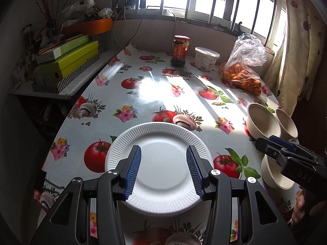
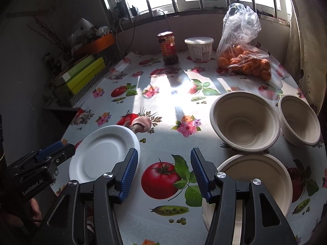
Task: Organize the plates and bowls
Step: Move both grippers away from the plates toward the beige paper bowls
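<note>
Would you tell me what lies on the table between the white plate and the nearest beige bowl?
Only bare tablecloth, printed with a tomato, lies between the white plate and the nearest bowl; the right wrist view shows it.

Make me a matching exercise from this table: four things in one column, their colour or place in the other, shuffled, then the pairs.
Things:
1. plate
2. jar
3. bag of oranges
4. tub

Descriptions:
A. clear plastic, by the curtain
B. white, ribbed rim, near edge
C. red lid, dark contents
D. white lid, right of the jar

Pairs: 1-B, 2-C, 3-A, 4-D
</note>
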